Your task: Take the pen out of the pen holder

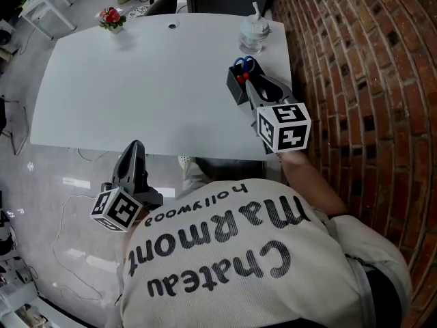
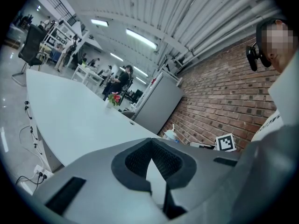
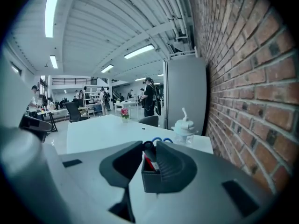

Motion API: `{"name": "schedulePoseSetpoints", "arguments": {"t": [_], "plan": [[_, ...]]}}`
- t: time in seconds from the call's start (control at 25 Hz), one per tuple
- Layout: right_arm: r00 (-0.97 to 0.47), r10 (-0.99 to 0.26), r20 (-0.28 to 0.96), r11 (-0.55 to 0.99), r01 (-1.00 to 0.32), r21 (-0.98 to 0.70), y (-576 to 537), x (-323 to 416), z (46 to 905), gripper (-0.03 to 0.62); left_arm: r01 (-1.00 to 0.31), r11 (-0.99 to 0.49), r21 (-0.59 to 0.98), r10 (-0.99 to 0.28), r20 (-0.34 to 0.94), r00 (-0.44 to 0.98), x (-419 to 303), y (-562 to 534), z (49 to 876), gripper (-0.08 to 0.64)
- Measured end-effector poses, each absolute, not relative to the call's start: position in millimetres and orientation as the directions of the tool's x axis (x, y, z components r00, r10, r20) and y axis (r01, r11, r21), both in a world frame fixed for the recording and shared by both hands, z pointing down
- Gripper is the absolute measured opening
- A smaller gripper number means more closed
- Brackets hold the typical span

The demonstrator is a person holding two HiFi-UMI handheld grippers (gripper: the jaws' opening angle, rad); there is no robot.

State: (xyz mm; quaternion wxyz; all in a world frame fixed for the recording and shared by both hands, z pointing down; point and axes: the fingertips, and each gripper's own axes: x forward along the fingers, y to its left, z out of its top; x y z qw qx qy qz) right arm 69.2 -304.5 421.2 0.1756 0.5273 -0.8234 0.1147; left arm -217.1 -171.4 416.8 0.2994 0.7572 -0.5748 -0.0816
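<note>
The likeliest slip I can see is the right gripper [image 3: 149,143] catching only the very top of the dark pen [image 3: 147,146], so that it slides free or drags over the black square pen holder [image 1: 236,87] at the white table's [image 1: 136,80] far right. Its jaws stand partly apart astride the pen's top, not visibly pinching it, and the pen stands in the holder. The left gripper [image 2: 149,142] hangs off the near edge, jaws together on nothing.

- table [image 1: 136,94]: plain white;
- pen holder [image 1: 237,91]: black; blue scissors handles [image 1: 244,63] at its 12 o'clock; pen [image 3: 148,158] red, black top;
- brick wall [image 1: 355,80]: red-brown, pale mortar;
- left gripper [image 1: 135,147], right gripper [image 1: 254,87]: grey; cubes black-and-white squares;
- shirt [image 1: 259,279]: cream, black lettering.
</note>
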Motion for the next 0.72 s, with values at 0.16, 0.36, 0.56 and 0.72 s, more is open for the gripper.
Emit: {"name": "schedulePoseSetpoints", "arguments": {"t": [0.16, 0.36, 0.56, 0.72], "plan": [[-0.387, -0.829, 0.403, 0.416, -0.909, -0.017, -301.6, 74.2, 417.9, 0.092, -0.826, -0.151, 0.543, -0.922, 0.224, 0.316, -214.3, -167.4, 415.7, 0.002], [-0.39, -0.836, 0.387, 0.408, -0.912, -0.038, -298.4, 83.3, 408.8, 0.086, -0.827, -0.165, 0.537, -0.924, 0.209, 0.32, -206.0, -165.7, 409.5, 0.002], [-0.394, -0.845, 0.361, 0.406, -0.913, -0.046, -296.8, 93.0, 399.6, 0.081, -0.831, -0.174, 0.529, -0.927, 0.198, 0.32, -196.6, -163.9, 404.3, 0.002], [-0.404, -0.848, 0.344, 0.412, -0.91, -0.054, -293.5, 99.4, 392.2, 0.08, -0.833, -0.177, 0.524, -0.929, 0.191, 0.317, -189.1, -160.3, 401.4, 0.002]]}}
